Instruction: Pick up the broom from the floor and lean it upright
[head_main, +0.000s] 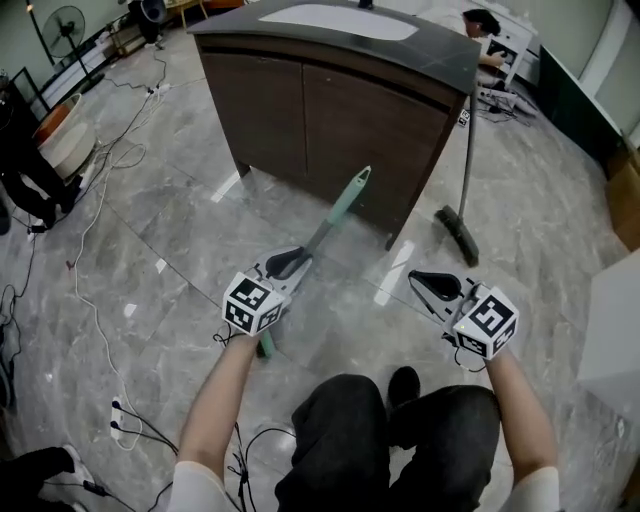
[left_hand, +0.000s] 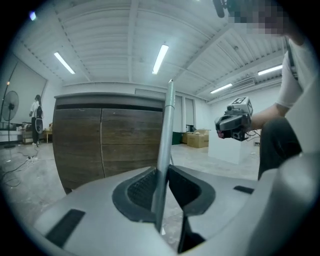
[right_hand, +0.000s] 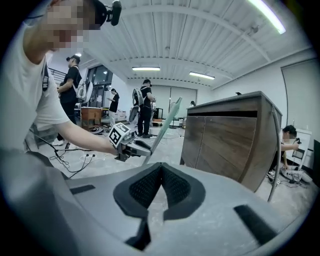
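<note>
Pale green broom (head_main: 335, 215) at centre of the head view, slanting from beside the left wrist up toward the dark wooden cabinet (head_main: 300, 110) at upper centre, top end just short of its door. Gripped low on the handle by the left claw (head_main: 290, 262), pads pressed against both sides. Right claw (head_main: 430, 283) at lower right, well apart from the handle, closed on nothing, pads meeting. Right of the cabinet, a second broom (head_main: 466, 160) with a grey pole, upright against the cabinet's corner, bristles on the grey marbled floor (head_main: 150, 240). Cables (head_main: 95, 200) trailing along the left edge.
</note>
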